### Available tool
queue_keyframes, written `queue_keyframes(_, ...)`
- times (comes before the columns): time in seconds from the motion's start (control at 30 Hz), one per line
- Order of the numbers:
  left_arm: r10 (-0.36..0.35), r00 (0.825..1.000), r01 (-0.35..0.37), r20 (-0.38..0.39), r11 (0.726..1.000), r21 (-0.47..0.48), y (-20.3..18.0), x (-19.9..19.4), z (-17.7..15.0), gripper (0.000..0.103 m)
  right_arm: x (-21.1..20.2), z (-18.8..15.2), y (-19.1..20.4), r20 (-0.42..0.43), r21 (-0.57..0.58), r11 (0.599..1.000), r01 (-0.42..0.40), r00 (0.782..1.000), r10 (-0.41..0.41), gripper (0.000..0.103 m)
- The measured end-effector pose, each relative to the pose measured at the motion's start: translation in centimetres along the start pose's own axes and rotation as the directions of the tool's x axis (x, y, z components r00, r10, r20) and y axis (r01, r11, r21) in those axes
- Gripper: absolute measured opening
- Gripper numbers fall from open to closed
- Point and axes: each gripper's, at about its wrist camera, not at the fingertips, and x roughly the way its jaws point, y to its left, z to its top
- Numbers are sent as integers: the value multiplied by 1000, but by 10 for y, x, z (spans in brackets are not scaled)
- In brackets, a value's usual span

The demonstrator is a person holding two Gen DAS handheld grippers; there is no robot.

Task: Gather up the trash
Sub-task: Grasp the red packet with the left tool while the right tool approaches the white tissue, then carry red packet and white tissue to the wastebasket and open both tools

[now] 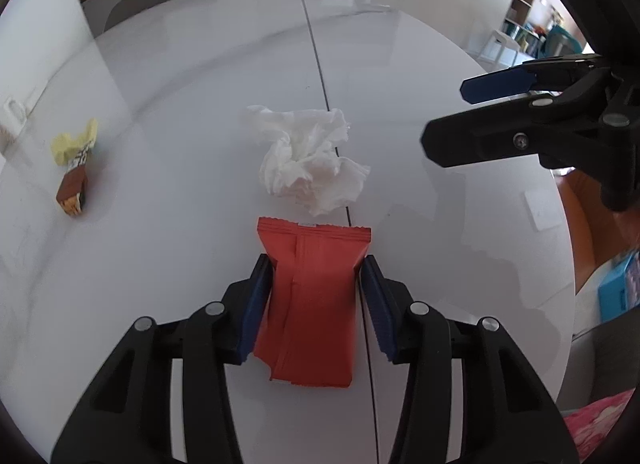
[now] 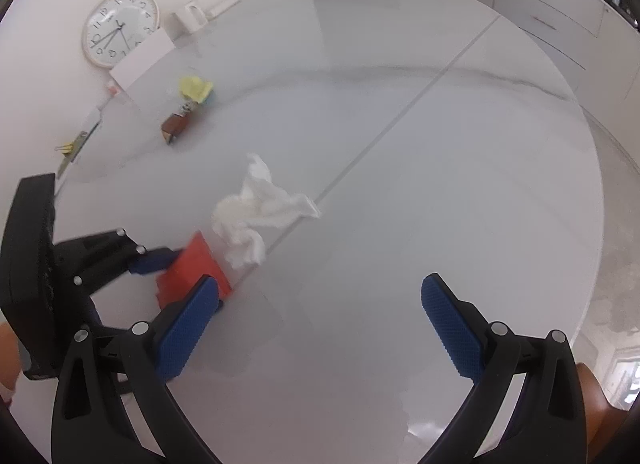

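The white table (image 2: 420, 192) spreads wide ahead of both grippers, its far rim curved, a thin seam (image 1: 316, 60) crossing it and bare surface open beyond the right gripper (image 2: 320, 328), whose jaws stand wide with nothing between them. The left gripper (image 1: 316, 288) has its blue pads against both sides of the red wrapper (image 1: 312, 304), gripping it on the tabletop. Just ahead of the wrapper lies a crumpled tissue (image 1: 308, 160). Well off to the left gripper's left sits a brown and yellow wrapper (image 1: 74, 168). A clock (image 2: 120, 26) leans at the table's far-left edge.
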Motion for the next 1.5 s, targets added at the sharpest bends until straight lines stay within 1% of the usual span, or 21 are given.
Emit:
queue_keyframes(0.07,-2,1000,2,-2,1000,-20,5,0,0,43,2,4,4,11,-13,1000,-23,1000,23,101)
queue_keyframes(0.13,-22,1000,22,-6,998,-53,9,-2,-1,43,5,10,10,21,-36,999,-32,999,33,101)
queue_keyframes(0.27,-26,1000,26,0,994,-108,19,-13,-6,43,15,20,27,35,-107,994,-26,999,30,101)
queue_keyframes(0.37,-18,1000,18,-1,988,-151,26,-21,-10,43,24,25,36,30,-136,990,-20,999,25,101)
queue_keyframes(0.43,-11,1000,10,-3,984,-175,31,-27,-14,43,29,27,40,26,-143,990,-14,999,18,101)
queue_keyframes(0.6,7,1000,-9,-9,981,-192,38,-34,-22,43,43,30,49,10,-140,990,3,1000,-2,100)
queue_keyframes(0.7,-2,1000,-1,-12,977,-212,43,-37,-29,43,54,31,56,-20,-154,987,42,999,-46,87)
queue_keyframes(0.77,1,1000,-4,-14,977,-212,45,-41,-35,43,60,30,60,-34,-152,987,55,998,-61,70)
queue_keyframes(0.8,1,1000,-4,-13,977,-212,46,-44,-37,43,62,30,62,-41,-148,987,57,997,-63,65)
queue_keyframes(0.87,1,1000,-3,-10,977,-212,47,-48,-40,43,65,29,64,-55,-133,989,58,996,-65,35)
queue_keyframes(0.97,8,1000,-7,4,977,-213,48,-55,-41,43,63,26,67,-67,-110,992,58,996,-66,22)
queue_keyframes(1.1,20,1000,-15,21,977,-212,42,-66,-38,43,52,18,70,-61,-110,993,48,997,-55,21)
queue_keyframes(1.13,23,999,-18,25,977,-214,41,-72,-42,43,47,16,71,-56,-109,993,45,997,-52,21)
queue_keyframes(1.23,32,999,-22,41,973,-229,32,-87,-50,43,22,2,71,-30,-102,994,33,999,-36,21)
queue_keyframes(1.37,42,997,-21,71,959,-281,16,-113,-65,43,-15,-22,71,-3,-113,994,6,1000,-6,21)
queue_keyframes(1.5,84,994,-54,75,941,-333,-7,-139,-86,43,-53,-55,76,8,-148,988,-41,999,43,21)
